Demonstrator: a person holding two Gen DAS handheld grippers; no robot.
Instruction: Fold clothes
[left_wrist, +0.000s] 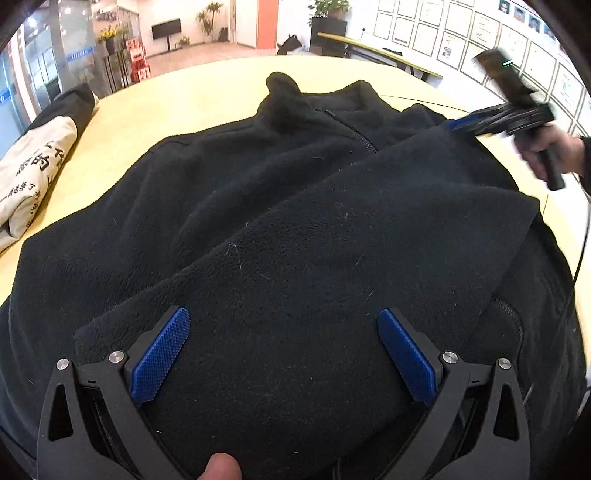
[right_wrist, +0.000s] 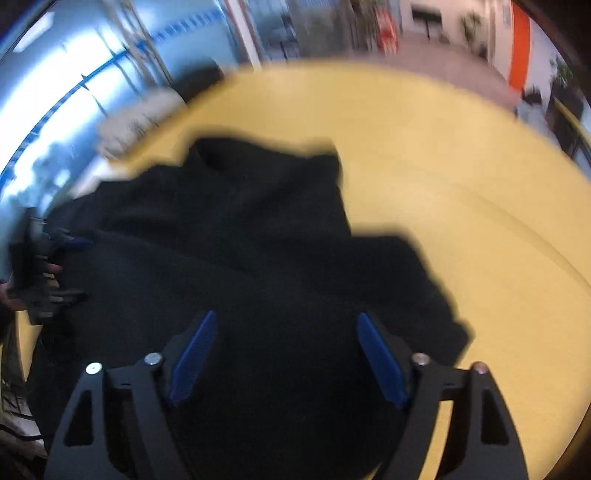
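Note:
A black fleece jacket (left_wrist: 258, 184) lies spread on the yellow table (left_wrist: 184, 99), collar and zip at the far side. One flap or sleeve is folded diagonally across its front. My left gripper (left_wrist: 282, 312) hovers open over the near end of that fold, with no cloth between its blue pads. At the jacket's far right edge, my right gripper (left_wrist: 456, 123) is blurred, a hand on its handle. In the right wrist view the right gripper (right_wrist: 287, 314) stands open above the jacket (right_wrist: 240, 240), gripping nothing. The left gripper (right_wrist: 77, 269) shows at the left edge.
A folded beige and black garment (left_wrist: 33, 173) with printed characters lies at the table's left edge. A thin black cable (left_wrist: 580, 251) runs down the right side. Bare yellow table (right_wrist: 443, 166) extends beyond and to the right of the jacket. Office floor, plants and framed papers lie behind.

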